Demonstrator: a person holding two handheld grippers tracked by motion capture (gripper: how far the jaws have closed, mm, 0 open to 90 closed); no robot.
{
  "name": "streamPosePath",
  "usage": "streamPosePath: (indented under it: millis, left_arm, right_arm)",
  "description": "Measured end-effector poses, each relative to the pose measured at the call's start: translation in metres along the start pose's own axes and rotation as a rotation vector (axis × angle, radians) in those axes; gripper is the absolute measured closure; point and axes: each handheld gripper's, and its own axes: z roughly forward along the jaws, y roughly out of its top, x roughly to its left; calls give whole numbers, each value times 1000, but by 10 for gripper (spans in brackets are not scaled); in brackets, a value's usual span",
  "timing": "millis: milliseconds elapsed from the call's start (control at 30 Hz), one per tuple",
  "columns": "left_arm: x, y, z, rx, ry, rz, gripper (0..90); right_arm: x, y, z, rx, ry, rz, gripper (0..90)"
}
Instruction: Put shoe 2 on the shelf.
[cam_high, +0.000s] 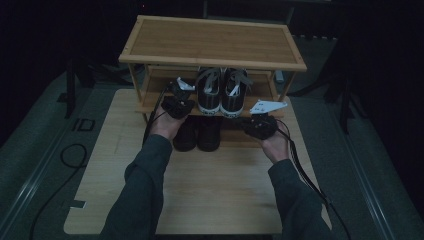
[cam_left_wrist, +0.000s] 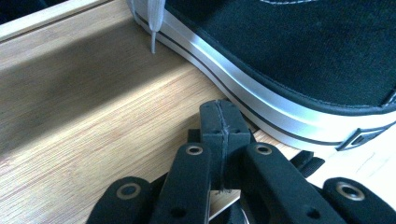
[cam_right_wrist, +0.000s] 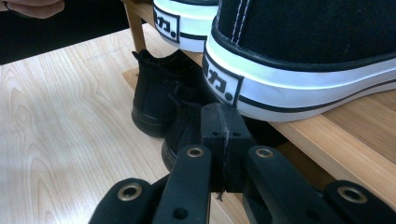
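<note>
Both grippers, left and right, pressed together empty beside seemingly canvas sneakers

sneakers: black canvas, glossy white rubber | rack: matt wood

Each black-and-white sneaker on the middle shelf carries a small white heel patch with black marks. On the nearer sneaker the heel patch shows bold black strokes that look like two characters followed by a dot, but I cannot read them as a word. The patch on the farther sneaker bears the same kind of mark, equally unreadable. No other text or number can be read.
</note>
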Motion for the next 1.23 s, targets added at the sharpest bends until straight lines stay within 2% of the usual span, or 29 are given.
streamPosePath:
  millis: [200,367,767,1233]
  left_arm:
    - [1,0,0,2,-6,-6,900]
    - [1,0,0,2,-7,-7,900]
    - [2,0,0,-1,-10,-11,900]
    - [3,0,0,-4,-19,-16,900]
  right_arm:
    - [0,-1,0,-7,-1,5,900]
    - [1,-2,-1,-6,4,-12,900]
    - [5,-5,-2,21,15,-26,899]
    - [-1,-31,2,63,24,7,889]
